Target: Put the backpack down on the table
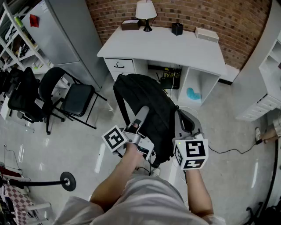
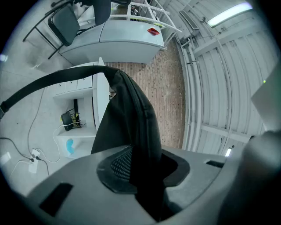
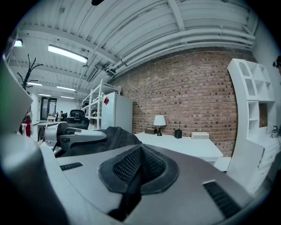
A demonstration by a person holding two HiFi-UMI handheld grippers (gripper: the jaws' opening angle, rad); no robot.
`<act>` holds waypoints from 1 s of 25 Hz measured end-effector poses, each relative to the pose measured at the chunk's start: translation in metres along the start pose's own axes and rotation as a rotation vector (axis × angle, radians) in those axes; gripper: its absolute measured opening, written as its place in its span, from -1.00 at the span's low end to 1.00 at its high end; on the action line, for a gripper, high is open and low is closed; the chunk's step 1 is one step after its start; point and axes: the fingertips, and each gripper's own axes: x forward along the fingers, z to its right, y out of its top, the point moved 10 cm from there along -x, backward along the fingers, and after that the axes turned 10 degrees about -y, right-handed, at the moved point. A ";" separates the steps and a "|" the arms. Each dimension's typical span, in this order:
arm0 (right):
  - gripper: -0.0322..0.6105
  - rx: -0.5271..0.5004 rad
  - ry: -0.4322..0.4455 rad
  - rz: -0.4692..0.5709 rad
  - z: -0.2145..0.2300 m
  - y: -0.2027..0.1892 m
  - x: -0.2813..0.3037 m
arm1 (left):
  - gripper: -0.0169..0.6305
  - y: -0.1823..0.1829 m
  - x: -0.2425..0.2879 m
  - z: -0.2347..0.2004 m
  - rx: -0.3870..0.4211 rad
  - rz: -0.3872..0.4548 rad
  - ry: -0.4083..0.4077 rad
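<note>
Left gripper (image 2: 145, 165) clamps its jaws on a fold of the black fabric backpack (image 1: 147, 103), while the right gripper (image 3: 139, 154) sits at the bag's right side, its pads pressed together with nothing clearly visible between them. The backpack hangs above the glossy pale floor (image 1: 228, 176), in front of the white desk-style table (image 1: 175, 50) and not on it. A white-shaded lamp (image 1: 145, 9) stands at the table's back edge, by the red brick wall (image 1: 210, 13)

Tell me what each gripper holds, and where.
Left gripper clamps the backpack by a broad black strap. Right gripper, jaws closed, seems to pinch a thin dark strap.
</note>
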 end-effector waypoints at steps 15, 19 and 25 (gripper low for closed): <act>-0.89 0.021 -0.019 0.001 0.005 0.001 0.028 | -0.65 0.021 0.023 -0.011 -0.009 -0.002 -0.001; -0.89 0.012 -0.036 -0.014 -0.002 0.004 0.058 | -0.65 0.047 0.038 -0.028 -0.037 0.000 -0.001; -0.89 -0.005 -0.082 -0.040 -0.022 0.015 0.119 | -0.65 0.106 0.067 -0.056 -0.074 -0.024 0.002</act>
